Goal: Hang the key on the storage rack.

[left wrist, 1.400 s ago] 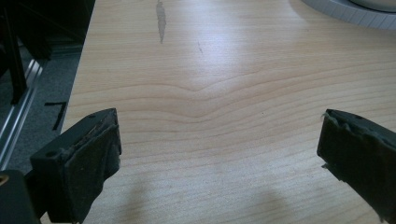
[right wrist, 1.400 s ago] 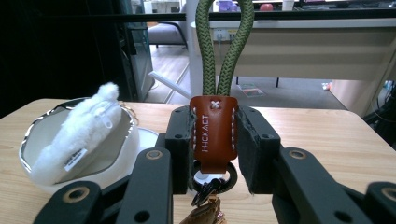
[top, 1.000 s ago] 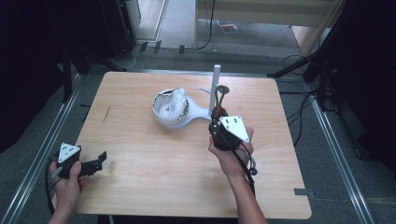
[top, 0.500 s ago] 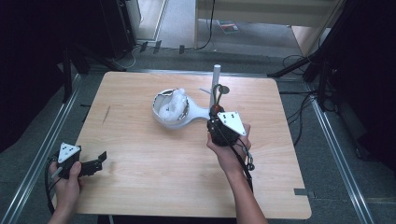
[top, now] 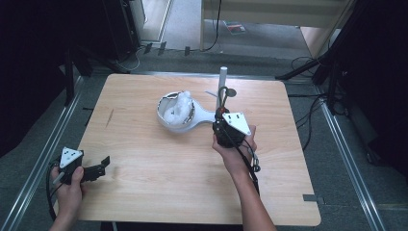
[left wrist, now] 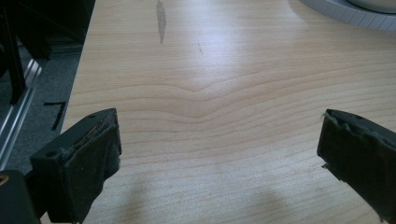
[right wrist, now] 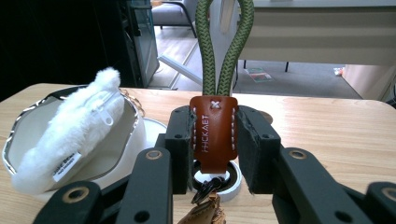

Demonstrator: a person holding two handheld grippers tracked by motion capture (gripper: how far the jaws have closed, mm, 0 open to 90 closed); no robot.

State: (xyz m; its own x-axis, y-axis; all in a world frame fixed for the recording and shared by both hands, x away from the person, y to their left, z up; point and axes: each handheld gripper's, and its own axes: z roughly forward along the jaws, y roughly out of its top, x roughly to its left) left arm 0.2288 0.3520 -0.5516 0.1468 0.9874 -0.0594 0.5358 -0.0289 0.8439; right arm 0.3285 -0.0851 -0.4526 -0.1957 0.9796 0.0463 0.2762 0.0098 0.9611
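While clamped, right gripper (right wrist: 215, 140) on keychain (right wrist: 213, 128)

Black claws (top: 98, 166) (grey three-cornered plates (top: 237, 122)), trailing black cables (top: 248, 163)

A fluffy pouch (top: 177, 109) lies in the dish (top: 169, 123) mid-table (top: 144, 192), with the strap (right wrist: 214, 131) just right of it.
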